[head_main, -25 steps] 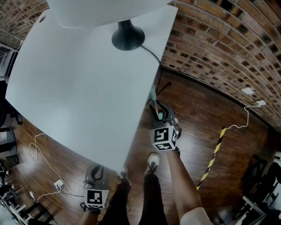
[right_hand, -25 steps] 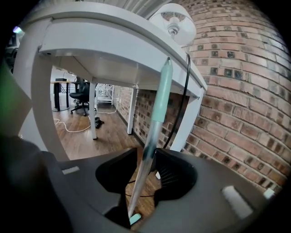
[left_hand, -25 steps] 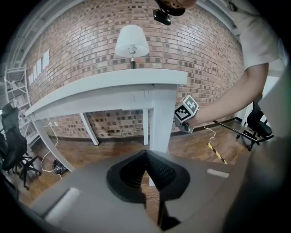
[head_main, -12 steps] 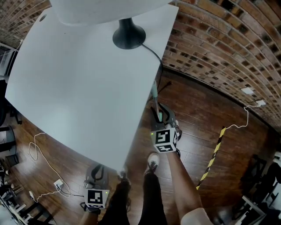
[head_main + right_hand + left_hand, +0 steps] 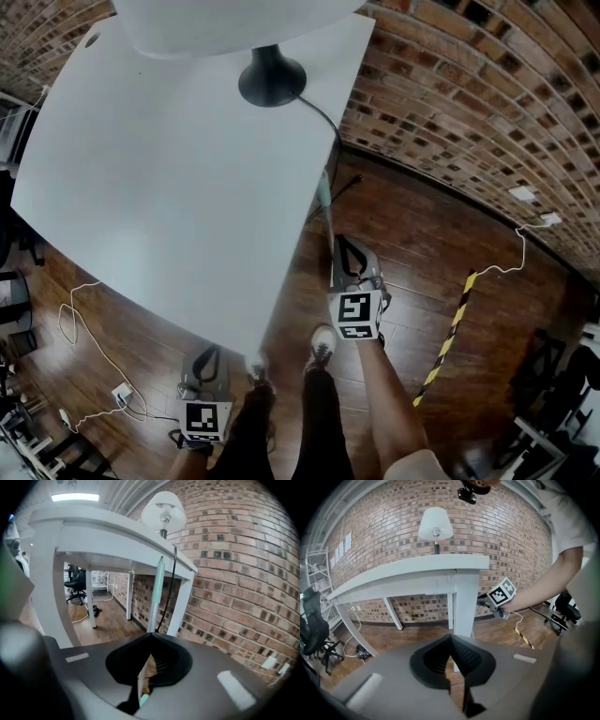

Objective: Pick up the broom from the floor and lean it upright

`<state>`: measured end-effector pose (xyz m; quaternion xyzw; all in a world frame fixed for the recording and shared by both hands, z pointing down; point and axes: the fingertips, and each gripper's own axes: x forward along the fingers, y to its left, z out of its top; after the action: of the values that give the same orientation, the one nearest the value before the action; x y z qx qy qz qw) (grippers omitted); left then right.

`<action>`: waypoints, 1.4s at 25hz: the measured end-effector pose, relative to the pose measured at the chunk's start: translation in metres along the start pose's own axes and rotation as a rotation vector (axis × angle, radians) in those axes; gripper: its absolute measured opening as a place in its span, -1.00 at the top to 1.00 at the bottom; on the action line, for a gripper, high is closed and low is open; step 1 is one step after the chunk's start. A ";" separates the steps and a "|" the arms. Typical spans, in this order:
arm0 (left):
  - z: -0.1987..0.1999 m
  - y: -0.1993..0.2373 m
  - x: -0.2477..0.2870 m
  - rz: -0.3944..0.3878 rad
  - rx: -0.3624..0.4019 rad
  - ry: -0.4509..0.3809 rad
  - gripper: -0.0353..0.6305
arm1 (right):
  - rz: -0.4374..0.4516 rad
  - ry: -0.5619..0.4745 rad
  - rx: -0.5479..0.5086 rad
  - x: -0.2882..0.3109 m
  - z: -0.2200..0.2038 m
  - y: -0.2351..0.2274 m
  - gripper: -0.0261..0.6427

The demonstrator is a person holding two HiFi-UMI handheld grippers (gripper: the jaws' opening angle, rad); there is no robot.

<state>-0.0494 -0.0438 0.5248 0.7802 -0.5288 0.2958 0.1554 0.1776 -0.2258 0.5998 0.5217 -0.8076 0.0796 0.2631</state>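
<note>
Your right gripper (image 5: 343, 246) has drawn back from the broom (image 5: 323, 192), fingers just closed on nothing; left gripper (image 5: 208, 358) likewise closed, empty. Handle resting against the smooth table (image 5: 169, 169) edge could slide off.

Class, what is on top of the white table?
A lamp stands on the table, its cable running off the edge. Its shade covers the tabletop behind it in the head view.

The right gripper (image 5: 339, 248) has drawn back from the broom (image 5: 325, 197), jaws just closed, seemingly on nothing.
</note>
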 end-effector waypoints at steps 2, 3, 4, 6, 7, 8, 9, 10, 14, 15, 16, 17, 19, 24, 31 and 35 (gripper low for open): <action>0.006 0.003 -0.002 0.012 0.002 -0.009 0.91 | 0.006 -0.025 0.017 -0.016 0.008 0.001 0.89; 0.010 0.004 -0.003 0.015 -0.003 -0.018 0.91 | 0.013 -0.036 0.018 -0.024 0.012 0.002 0.89; 0.015 0.005 -0.003 0.017 -0.008 -0.029 0.91 | 0.019 -0.047 0.018 -0.032 0.017 0.003 0.89; 0.026 0.006 -0.006 0.013 -0.013 -0.052 0.91 | 0.018 -0.072 0.025 -0.050 0.028 0.002 0.89; 0.031 0.005 -0.008 0.009 -0.011 -0.062 0.91 | 0.013 -0.083 0.031 -0.060 0.033 0.001 0.89; 0.036 0.005 -0.012 0.004 -0.009 -0.072 0.91 | 0.008 -0.091 0.036 -0.071 0.039 0.001 0.89; 0.041 0.005 -0.016 -0.001 -0.009 -0.081 0.91 | 0.005 -0.099 0.041 -0.082 0.046 0.001 0.89; 0.047 0.005 -0.021 -0.005 -0.013 -0.090 0.91 | 0.001 -0.108 0.047 -0.094 0.053 0.002 0.89; 0.066 0.013 -0.044 -0.018 0.010 -0.136 0.91 | -0.018 -0.148 0.062 -0.146 0.087 0.007 0.89; 0.075 0.014 -0.048 -0.023 0.001 -0.156 0.91 | -0.026 -0.155 0.056 -0.159 0.096 0.007 0.89; 0.085 0.016 -0.053 -0.031 -0.019 -0.179 0.91 | -0.034 -0.160 0.052 -0.172 0.106 0.008 0.89; 0.098 0.019 -0.061 -0.044 -0.041 -0.202 0.91 | -0.042 -0.166 0.054 -0.186 0.117 0.011 0.89; 0.130 0.020 -0.085 -0.080 -0.050 -0.251 0.91 | -0.057 -0.181 0.079 -0.219 0.141 0.021 0.89; 0.219 0.021 -0.156 -0.150 -0.012 -0.401 0.91 | -0.115 -0.203 0.084 -0.307 0.205 0.037 0.89; 0.267 0.032 -0.247 -0.185 0.062 -0.584 0.91 | -0.241 -0.321 0.088 -0.393 0.268 0.049 0.88; 0.272 0.033 -0.275 -0.187 0.097 -0.605 0.91 | -0.272 -0.372 0.080 -0.432 0.288 0.056 0.88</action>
<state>-0.0716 -0.0065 0.1394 0.8845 -0.4623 0.0598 -0.0198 0.1665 0.0286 0.1442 0.6415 -0.7606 -0.0223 0.0973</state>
